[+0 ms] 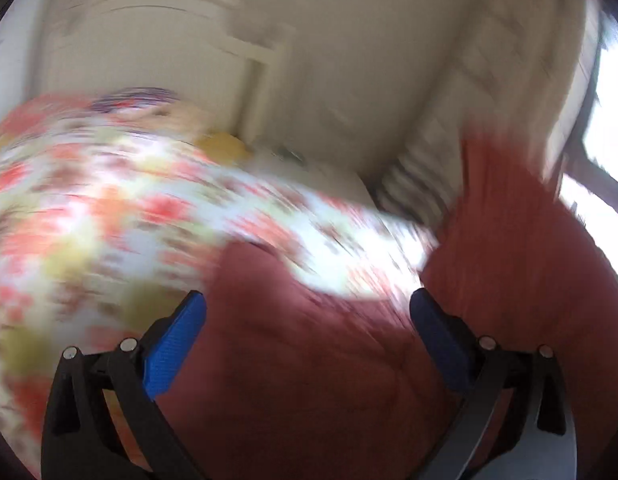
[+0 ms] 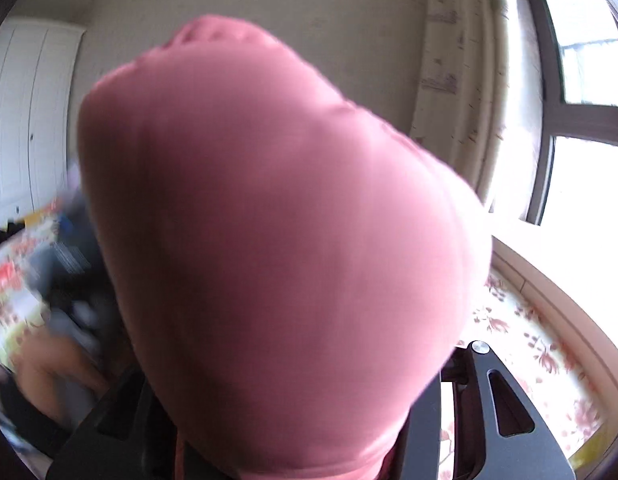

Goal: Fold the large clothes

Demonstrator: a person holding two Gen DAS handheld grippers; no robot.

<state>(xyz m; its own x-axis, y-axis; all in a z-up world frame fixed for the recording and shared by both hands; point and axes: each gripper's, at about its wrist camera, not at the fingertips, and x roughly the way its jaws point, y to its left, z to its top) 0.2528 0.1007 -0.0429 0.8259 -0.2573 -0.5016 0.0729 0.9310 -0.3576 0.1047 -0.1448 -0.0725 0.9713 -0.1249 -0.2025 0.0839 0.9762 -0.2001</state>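
In the left wrist view, badly smeared by motion, a floral bedsheet (image 1: pixel 109 208) in red, yellow and white fills the left side, with a pale wardrobe door (image 1: pixel 157 48) behind it. The left gripper (image 1: pixel 309 308) has its blue pads (image 1: pixel 173 352) spread wide apart, and nothing is pinched between them; the pink-red garment (image 1: pixel 309 360) lies below and beyond the gap, spreading up toward the right, where a curtain (image 1: pixel 489 80) hangs beside a bright window (image 1: pixel 613 128). In the right wrist view, white wardrobe doors (image 2: pixel 25 120) stand at far left above a blurred patch of the floral sheet. The same garment (image 2: pixel 277 220) billows right against the lens and covers the right gripper's fingertips, so whether the right gripper (image 2: pixel 293 420) is clamped on the cloth cannot be told; the fabric seems to rise from between its black arms. At right, the window frame (image 2: pixel 549 140) and the flowered sheet (image 2: pixel 529 352) show clearly.
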